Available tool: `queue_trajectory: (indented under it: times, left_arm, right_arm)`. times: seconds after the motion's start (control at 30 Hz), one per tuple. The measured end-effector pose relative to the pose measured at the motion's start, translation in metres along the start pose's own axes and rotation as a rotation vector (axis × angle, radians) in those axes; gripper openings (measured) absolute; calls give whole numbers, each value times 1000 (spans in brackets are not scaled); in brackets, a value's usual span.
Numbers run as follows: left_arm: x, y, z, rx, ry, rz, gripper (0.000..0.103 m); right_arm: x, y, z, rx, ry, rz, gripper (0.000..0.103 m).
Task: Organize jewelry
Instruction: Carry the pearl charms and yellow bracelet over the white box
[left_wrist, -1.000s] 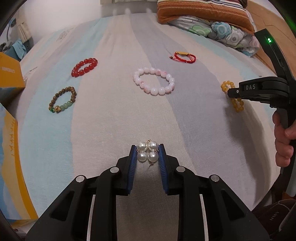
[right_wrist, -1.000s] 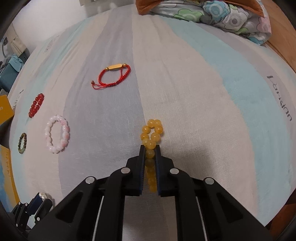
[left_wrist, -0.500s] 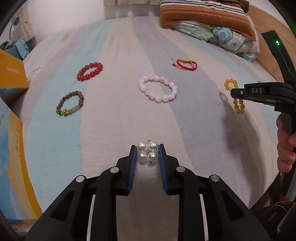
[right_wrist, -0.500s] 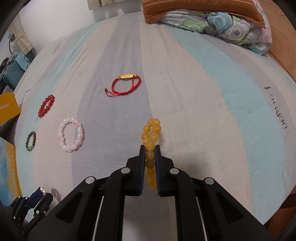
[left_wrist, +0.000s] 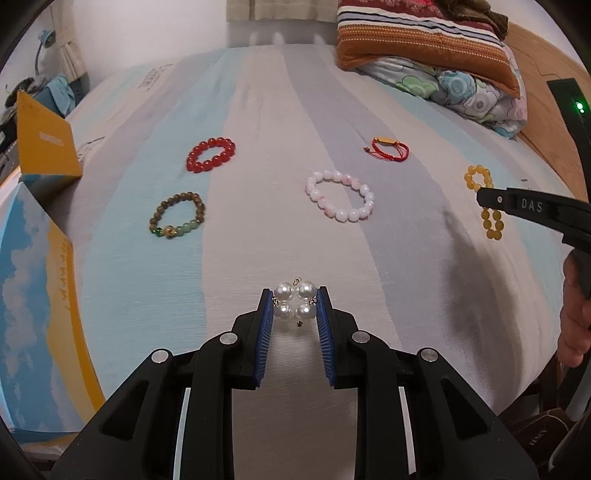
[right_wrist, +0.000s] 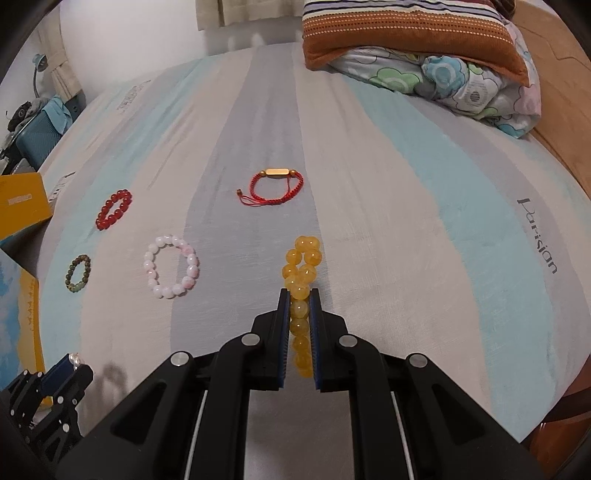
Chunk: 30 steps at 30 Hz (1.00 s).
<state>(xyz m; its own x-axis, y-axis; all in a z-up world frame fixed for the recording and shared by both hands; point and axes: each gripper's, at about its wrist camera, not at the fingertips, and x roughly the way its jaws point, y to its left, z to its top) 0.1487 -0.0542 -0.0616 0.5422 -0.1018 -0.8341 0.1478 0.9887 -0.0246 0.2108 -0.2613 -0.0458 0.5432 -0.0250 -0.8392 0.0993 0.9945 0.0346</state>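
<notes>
My left gripper is shut on a white pearl bracelet, folded between the blue pads above the bed. My right gripper is shut on a yellow bead bracelet, squeezed flat and held above the sheet; it also shows in the left wrist view. On the striped sheet lie a red bead bracelet, a brown and green bead bracelet, a pink bead bracelet and a red cord bracelet with a gold bar.
An orange box stands at the left edge of the bed, with a blue and yellow box below it. Folded bedding and a striped pillow lie at the far right. The wooden bed frame borders the right side.
Both grippers have risen and pulled back from the bed with their bracelets held. The loose bracelets on the sheet have not moved.
</notes>
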Motion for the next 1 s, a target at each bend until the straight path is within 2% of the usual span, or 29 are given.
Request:
queue_trajectory:
  times: [0.43,1.0]
  left_arm:
    - [-27,30,11,-39,-19,27,23]
    - [-101,126,29,-186,-102,98,23]
  right_arm:
    - [-31,38,-12,-23,-31,39,9]
    - [-72,130,-20,-96,-47,72,9]
